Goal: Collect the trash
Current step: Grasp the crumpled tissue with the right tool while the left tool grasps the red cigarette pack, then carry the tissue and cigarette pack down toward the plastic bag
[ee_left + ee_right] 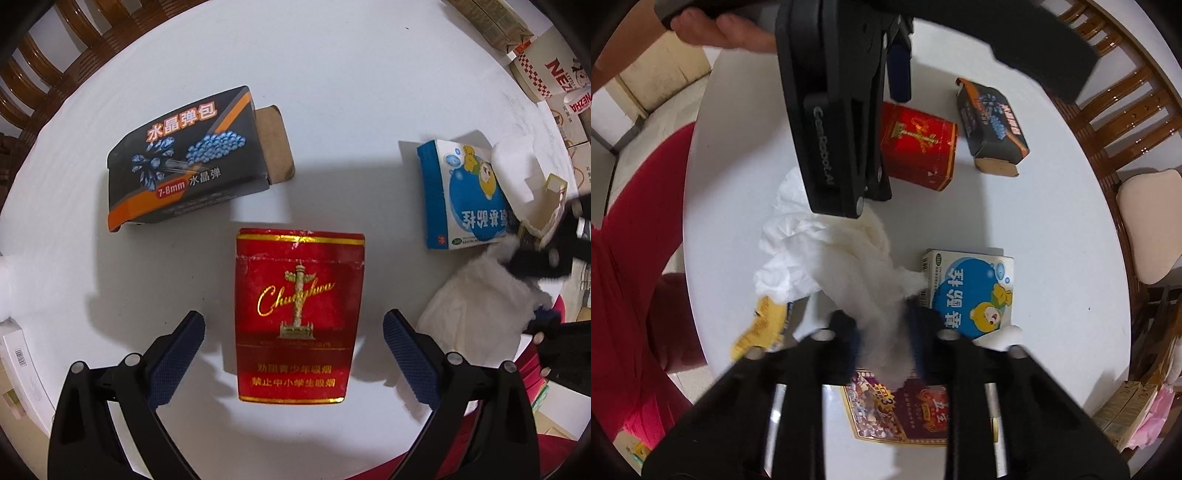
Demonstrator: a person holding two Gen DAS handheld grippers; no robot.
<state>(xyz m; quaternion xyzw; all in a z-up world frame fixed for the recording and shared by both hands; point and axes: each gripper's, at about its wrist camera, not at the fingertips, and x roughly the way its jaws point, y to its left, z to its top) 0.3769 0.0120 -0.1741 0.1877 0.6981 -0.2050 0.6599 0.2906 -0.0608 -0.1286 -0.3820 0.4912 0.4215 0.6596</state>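
A red cigarette pack (299,317) lies flat on the white round table (332,92). My left gripper (293,343) is open, one finger on each side of the pack. It also shows in the right wrist view (918,142). A crumpled white tissue (846,266) lies at the table's near edge. My right gripper (884,343) is shut on the tissue's end. A dark box with blue beads printed on it (184,158) and a blue-and-white medicine box (465,195) also lie on the table.
A yellow wrapper (762,326) and a purple printed packet (905,410) lie under the right gripper. Wooden chairs (55,55) stand behind the table. Paper cups and cartons (546,66) crowd the far right. The person's red clothing (635,258) is at the table's edge.
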